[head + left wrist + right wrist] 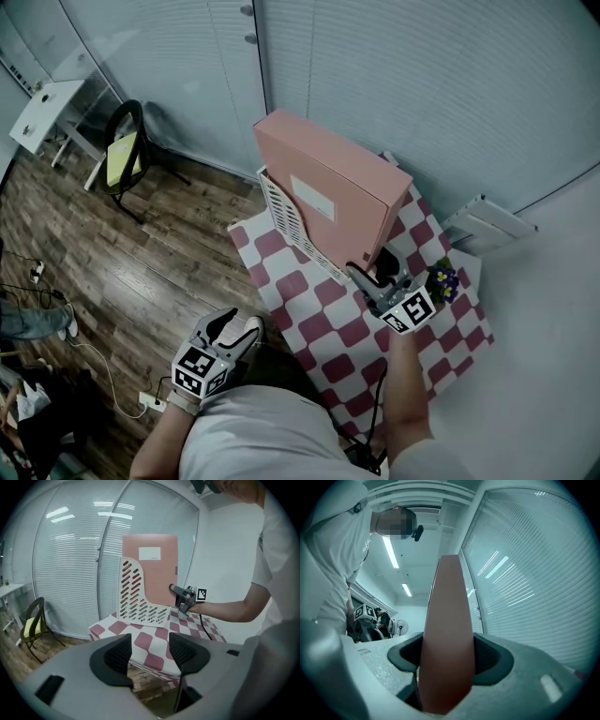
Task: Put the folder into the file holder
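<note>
Inside the white perforated file holder point(289, 223) stands the pink folder point(330, 186), upright, its labelled face just behind the holder's slotted side wall and its top well above the holder's rim. At the folder's edge that faces away from the holder's tall back, the right gripper point(373, 268) pinches the folder: in the right gripper view the pink edge point(447, 634) fills the gap between the two dark pads, and both press on it. The person's bare forearm reaches to it from the near side of the holder.

Under the holder is a table with a red and white checked cloth point(314, 305); the holder sits near the table's far-left corner. To the right of the holder, beside the right gripper, is a small plant with purple flowers point(442, 279).

Well to the near-left of the holder, off the table and low beside the person's body, hangs the left gripper point(236, 328). Its fingers point(117, 658) are spread, with nothing between them; only the table edge shows through the gap.

Far left of the holder, on the wooden floor point(150, 272), is a black chair point(127, 155) with a yellow seat. Behind the holder runs a wall of pale blinds point(422, 84).
</note>
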Tool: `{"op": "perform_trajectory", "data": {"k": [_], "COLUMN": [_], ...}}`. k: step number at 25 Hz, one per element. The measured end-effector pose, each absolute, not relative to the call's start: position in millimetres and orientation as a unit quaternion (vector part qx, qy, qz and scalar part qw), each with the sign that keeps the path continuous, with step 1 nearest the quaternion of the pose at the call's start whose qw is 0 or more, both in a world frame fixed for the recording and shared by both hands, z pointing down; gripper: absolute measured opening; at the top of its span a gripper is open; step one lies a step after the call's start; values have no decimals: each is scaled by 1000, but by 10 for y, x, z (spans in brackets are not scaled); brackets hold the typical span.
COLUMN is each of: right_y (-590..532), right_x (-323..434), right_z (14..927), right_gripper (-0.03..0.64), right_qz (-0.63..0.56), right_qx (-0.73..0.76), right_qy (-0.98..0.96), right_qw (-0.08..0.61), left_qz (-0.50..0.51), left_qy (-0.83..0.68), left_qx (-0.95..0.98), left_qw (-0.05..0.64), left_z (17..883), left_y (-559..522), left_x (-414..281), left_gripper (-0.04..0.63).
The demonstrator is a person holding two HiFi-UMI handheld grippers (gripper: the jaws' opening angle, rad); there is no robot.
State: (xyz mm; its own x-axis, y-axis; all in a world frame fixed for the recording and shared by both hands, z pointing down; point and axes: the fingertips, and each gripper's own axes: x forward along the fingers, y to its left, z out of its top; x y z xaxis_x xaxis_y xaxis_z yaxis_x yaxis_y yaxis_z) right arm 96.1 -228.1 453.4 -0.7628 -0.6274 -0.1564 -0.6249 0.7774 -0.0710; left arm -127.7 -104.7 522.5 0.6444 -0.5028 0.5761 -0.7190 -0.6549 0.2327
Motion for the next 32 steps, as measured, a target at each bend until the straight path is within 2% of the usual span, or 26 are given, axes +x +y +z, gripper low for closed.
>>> {"op": "perform_trajectory", "data": {"k": [9,19,25,32], "right_y": [-2238,-2351,-2360,-2297], "right_x": [962,910,975,1040], "right_z": [4677,4266,4207,4180], "right_gripper": [288,301,284,275], "right_qz": [-8,21,13,9], "right_qx": [-352,-376,-388,-391], "right_qy": [936,926,921,915], "right_qw": [-14,-17,5,95], "left_qz": [239,235,234,238], "left_qy": [-344,-341,-339,-340], "left_qx": [878,880,881,879], "left_qw": [233,232,233,234], "left_z": [5261,5267,5235,5283], "left_y": [-1019,-1007,-987,-971], "left_x": [-1267,-1254,-1265,-1301], "left_gripper": [249,249,249,249]}}
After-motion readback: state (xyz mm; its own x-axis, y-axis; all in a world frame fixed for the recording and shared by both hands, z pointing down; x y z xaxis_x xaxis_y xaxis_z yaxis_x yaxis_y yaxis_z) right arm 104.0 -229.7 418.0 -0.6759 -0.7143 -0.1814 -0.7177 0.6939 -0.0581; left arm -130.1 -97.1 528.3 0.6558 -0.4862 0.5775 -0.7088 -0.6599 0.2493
